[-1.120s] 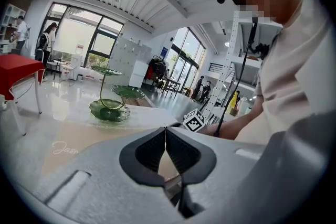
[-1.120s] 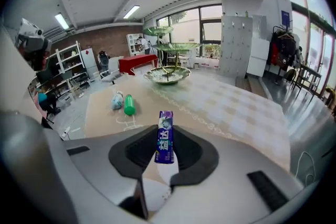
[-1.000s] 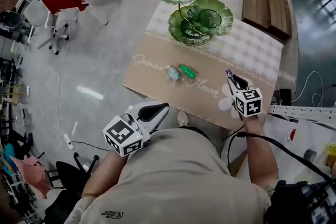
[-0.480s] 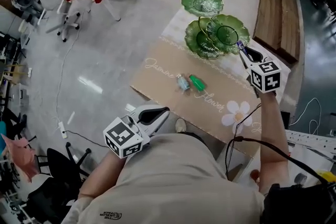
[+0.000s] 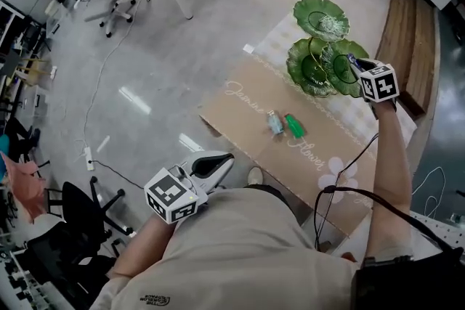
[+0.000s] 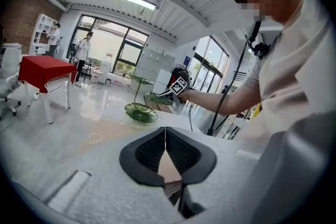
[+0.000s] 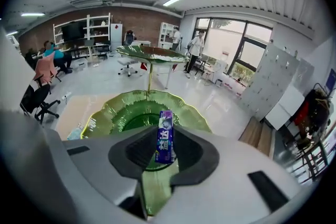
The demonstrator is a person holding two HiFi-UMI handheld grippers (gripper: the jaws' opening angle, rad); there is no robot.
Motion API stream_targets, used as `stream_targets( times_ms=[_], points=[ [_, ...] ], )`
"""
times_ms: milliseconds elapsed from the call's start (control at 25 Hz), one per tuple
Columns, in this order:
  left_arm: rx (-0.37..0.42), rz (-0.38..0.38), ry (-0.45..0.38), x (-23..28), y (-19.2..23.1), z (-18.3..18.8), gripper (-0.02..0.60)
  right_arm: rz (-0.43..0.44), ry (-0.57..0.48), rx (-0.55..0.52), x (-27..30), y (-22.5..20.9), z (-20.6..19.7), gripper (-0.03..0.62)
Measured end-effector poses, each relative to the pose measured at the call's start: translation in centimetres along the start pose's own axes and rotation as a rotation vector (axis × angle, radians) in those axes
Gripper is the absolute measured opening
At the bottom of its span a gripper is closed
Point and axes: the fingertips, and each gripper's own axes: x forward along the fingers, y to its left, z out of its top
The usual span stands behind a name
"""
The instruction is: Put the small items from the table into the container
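Right claw carried purple gum pack over green tiered dish.

The head camera looks steeply down from above the person, wide enough to hold the bench, floor and both claws. The left claw's camera sits low by the waist, facing level across the bench at the far stand and right claw. The right claw's camera hangs close over the stand, looking down. All three share the stand.
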Motion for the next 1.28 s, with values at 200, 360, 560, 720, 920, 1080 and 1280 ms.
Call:
stream_targets(
  times_ms=[200,360,560,720,920,1080,1280],
  points=[
    [-0.019,0.026,-0.005,-1.4,1.2,-0.4,0.009,-0.002,0.075,-0.044,1.7,-0.2,-0.6,0.100],
    [-0.013,0.027,-0.011,-2.2,1.6,-0.5,0.008,-0.023,0.092,-0.066,2.0,0.0,-0.3,0.119],
    [0.001,0.002,-0.014,-3.6,1.5,-0.8,0.008,-0.082,0.025,-0.027,-1.0,0.2,0.8,0.161],
    [0.011,-0.024,-0.023,-5.0,1.5,-0.8,0.009,-0.120,-0.078,0.021,-5.4,3.0,1.8,0.139],
    [0.042,-0.090,-0.022,-6.2,0.5,-1.5,0.008,-0.124,-0.189,0.095,-10.8,9.5,0.6,0.092],
    [0.063,-0.142,-0.011,-7.5,-0.5,-2.4,0.008,-0.077,-0.247,0.155,-14.0,17.2,-1.4,0.074],
    [0.081,-0.204,0.000,-9.3,-2.2,-3.9,0.009,-0.023,-0.298,0.207,-17.4,27.4,-3.7,0.067]
  ],
)
